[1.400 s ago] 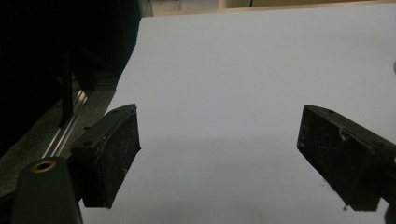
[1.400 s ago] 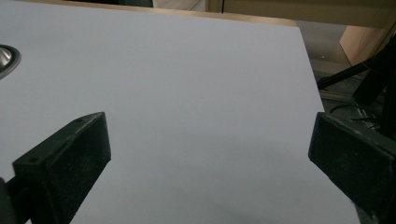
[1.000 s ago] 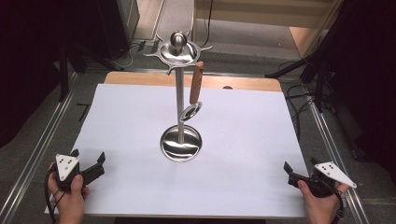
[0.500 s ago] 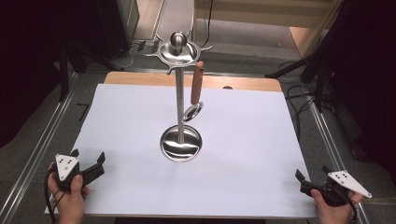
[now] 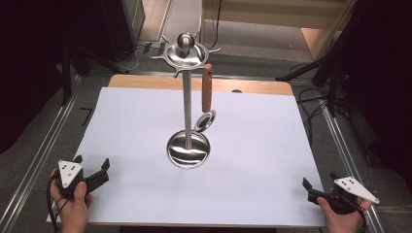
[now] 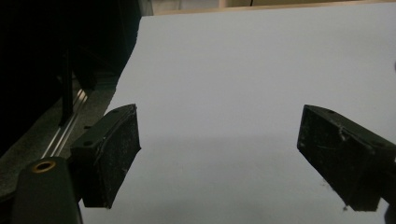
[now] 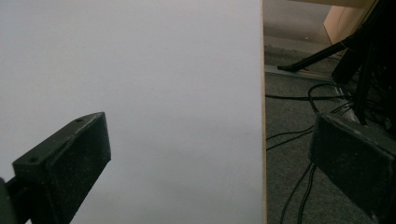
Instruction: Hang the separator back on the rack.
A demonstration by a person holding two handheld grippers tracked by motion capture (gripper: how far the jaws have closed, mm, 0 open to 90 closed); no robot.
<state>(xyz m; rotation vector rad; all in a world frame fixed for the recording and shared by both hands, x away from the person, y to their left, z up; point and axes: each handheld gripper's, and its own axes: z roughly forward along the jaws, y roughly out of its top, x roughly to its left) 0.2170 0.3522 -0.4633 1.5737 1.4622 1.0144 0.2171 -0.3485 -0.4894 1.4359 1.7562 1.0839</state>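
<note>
Hanging from the steel rack point(image 5: 187, 97) mid-tabletop point(image 5: 272, 145), the wood-handled ladle point(image 5: 207, 99) looks light, rigid and free-swinging, best gripped on its handle, while both left tongs point(image 5: 92, 170) and right tongs point(image 5: 318, 191) wait released, empty, well apart.

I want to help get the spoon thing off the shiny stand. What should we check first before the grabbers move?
1. Left gripper open and holding nothing: ok.
2. Right gripper open and holding nothing: ok.
3. Stand upright on its round base near the middle of the white table: ok.
4. Wooden-handled utensil hanging from the stand's top ring, its metal end just above the base: ok.
5. Way between grippers and stand bare of other things: ok.
6. How firmly the utensil is hooked on: cannot tell.
</note>
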